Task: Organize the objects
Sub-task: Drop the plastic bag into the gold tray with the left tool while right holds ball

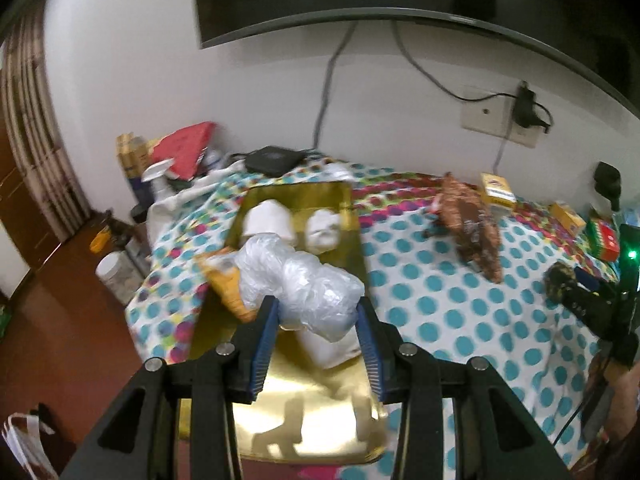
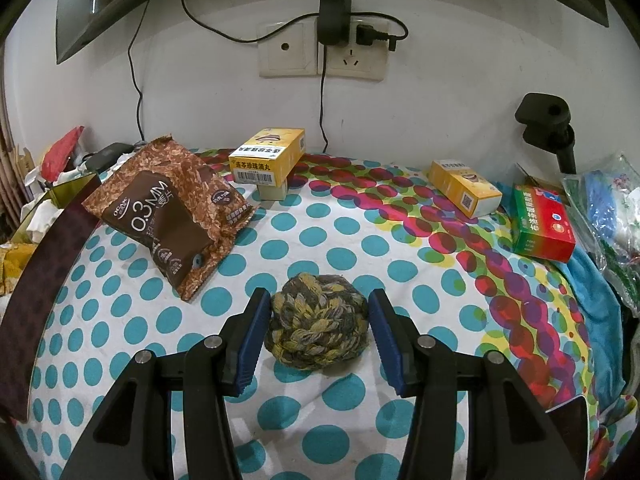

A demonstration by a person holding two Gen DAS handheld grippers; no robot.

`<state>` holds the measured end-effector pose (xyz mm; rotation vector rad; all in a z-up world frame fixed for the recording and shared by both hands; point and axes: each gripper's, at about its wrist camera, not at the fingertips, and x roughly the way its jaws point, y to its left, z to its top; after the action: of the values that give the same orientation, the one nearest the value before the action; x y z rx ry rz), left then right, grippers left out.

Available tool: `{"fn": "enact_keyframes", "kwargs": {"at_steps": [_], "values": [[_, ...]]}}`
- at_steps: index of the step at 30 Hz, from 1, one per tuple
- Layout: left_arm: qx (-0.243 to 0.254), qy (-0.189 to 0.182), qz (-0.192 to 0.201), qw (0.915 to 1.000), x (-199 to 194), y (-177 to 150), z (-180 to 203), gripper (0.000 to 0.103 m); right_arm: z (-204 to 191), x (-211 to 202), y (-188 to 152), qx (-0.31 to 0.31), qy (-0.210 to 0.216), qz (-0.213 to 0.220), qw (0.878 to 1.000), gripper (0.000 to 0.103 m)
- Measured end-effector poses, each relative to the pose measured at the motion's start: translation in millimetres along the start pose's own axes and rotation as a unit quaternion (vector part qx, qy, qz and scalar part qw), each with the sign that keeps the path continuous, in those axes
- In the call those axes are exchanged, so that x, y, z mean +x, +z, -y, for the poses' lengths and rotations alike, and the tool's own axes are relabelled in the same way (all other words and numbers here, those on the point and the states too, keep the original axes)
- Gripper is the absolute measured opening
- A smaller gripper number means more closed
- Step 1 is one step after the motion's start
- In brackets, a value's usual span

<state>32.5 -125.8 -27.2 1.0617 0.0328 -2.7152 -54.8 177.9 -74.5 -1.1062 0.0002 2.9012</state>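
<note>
Plastic bag [image 1: 308, 284], clear and crumpled, sits pinched between the blue pads of the left tongs [image 1: 318, 312], dead centre of the left wrist view, held above the gold tray [image 1: 316, 408]. Two white lumps lie further up that tray, with a waffle-coloured piece at the bag's left. Over to the right wrist view: the rope ball [image 2: 317, 326] rests on the polka-dot counter [image 2: 432, 280], low centre, between the pads of the right tongs [image 2: 316, 312], which look set against its sides. Brown snack pouch [image 2: 172, 212] lies at upper left, yellow boxes and a green-red box line the top and right.
</note>
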Motion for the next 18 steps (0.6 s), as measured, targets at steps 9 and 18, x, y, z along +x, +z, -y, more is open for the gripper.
{"fn": "enact_keyframes", "kwargs": {"at_steps": [9,18], "values": [[-0.033,0.006,-0.039,0.9987,18.4,-18.6,-34.3,0.04,-2.2,0.2,-0.3,-0.001,-0.003,0.0,1.0,0.048],[-0.038,0.013,-0.069,0.9968,51.9,-16.5,-44.5,0.04,-2.4,-0.1,-0.3,-0.004,-0.007,0.0,1.0,0.048]]}}
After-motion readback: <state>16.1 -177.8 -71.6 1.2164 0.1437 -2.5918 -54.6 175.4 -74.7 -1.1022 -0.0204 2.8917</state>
